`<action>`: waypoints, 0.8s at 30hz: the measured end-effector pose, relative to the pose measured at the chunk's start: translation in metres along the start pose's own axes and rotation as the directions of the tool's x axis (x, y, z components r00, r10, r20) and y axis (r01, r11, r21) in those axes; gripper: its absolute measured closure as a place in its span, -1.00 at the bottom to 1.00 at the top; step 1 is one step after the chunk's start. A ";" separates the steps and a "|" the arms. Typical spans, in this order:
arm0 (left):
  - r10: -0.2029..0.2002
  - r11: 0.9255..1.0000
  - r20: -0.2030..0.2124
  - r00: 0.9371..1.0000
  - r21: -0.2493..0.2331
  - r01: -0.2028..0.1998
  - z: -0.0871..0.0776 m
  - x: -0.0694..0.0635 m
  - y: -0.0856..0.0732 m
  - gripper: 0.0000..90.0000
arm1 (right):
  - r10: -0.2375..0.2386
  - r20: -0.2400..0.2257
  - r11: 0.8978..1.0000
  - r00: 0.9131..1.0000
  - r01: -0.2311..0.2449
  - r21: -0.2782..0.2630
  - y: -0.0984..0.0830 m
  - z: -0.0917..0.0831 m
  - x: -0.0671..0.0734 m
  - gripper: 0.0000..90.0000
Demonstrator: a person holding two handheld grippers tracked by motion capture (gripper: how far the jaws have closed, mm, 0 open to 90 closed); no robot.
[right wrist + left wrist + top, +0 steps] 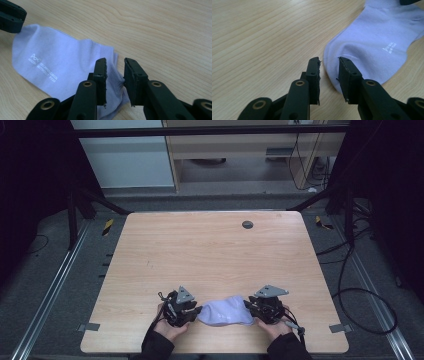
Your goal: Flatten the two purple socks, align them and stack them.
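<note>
Left gripper (192, 311): held low at the near edge of the table, about 7 o'clock from the table's middle; its jaws stand apart, released, clamping nothing.
Left gripper close up (329, 65): the sock's rounded end lies on the wood right at the tips, under the 3 o'clock jaw; a clear gap shows between the pads.
Right gripper (248, 308): at about 5 o'clock from the table's middle, facing the other one; jaws also apart.
Right gripper close up (115, 65): jaws parted over the sock's puckered end; cloth shows in the gap, yet the pads do not squeeze it.
Sock (225, 310): pale lilac, lying flat on the table between the two grippers, one end at each.
Sock marking (42, 66): small white lettering on the fabric, too fine to read.
Hands: left hand (170, 327) and right hand (274, 326) come in from 6 o'clock in dark sleeves.
Table (210, 255): light wood, with a round grey cap (247, 224) toward 12 o'clock.
</note>
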State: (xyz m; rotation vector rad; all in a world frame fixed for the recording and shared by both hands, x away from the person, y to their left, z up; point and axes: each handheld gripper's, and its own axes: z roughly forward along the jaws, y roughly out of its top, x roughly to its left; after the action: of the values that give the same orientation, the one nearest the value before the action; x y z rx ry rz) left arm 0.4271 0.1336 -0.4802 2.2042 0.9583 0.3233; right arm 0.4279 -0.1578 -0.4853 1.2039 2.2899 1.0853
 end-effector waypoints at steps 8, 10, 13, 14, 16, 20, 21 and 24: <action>0.004 1.000 0.012 1.000 0.025 -0.004 0.010 -0.005 -0.001 0.74 | -0.012 0.005 0.999 1.000 0.012 0.033 -0.002 0.001 -0.002 0.90; 0.003 1.000 0.012 1.000 0.028 -0.003 0.011 -0.005 -0.001 0.84 | -0.014 0.007 0.999 1.000 0.014 0.039 -0.001 0.000 -0.001 0.93; 0.008 0.999 0.014 1.000 0.031 -0.008 0.012 -0.006 -0.001 0.90 | -0.006 0.000 1.000 1.000 0.006 0.021 0.001 -0.006 -0.001 0.93; 0.006 1.000 0.012 1.000 0.031 -0.006 0.012 -0.006 -0.001 0.91 | -0.006 -0.003 1.000 1.000 0.006 0.013 0.002 -0.009 -0.001 0.94; 0.006 0.999 0.011 1.000 0.032 -0.006 0.012 -0.006 -0.001 0.92 | 0.002 -0.016 1.000 1.000 -0.002 -0.006 0.003 -0.016 0.001 0.93; 0.007 0.999 0.011 1.000 0.034 -0.007 0.013 -0.006 0.000 0.92 | 0.008 -0.012 1.000 1.000 -0.008 -0.006 0.000 -0.025 0.005 0.93; 0.006 0.999 0.011 1.000 0.035 -0.006 0.013 -0.006 0.000 0.92 | 0.010 -0.012 1.000 1.000 -0.010 0.005 -0.002 -0.024 0.005 0.93; 0.007 0.999 0.015 1.000 0.034 -0.007 0.012 -0.006 0.001 0.92 | 0.016 -0.004 0.999 1.000 -0.016 0.040 -0.006 -0.017 0.002 0.93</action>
State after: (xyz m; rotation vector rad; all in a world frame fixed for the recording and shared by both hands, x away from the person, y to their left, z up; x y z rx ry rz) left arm 0.4287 0.1231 -0.4879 2.2386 0.9549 0.2960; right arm 0.4136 -0.1664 -0.4789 1.2382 2.3196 1.0531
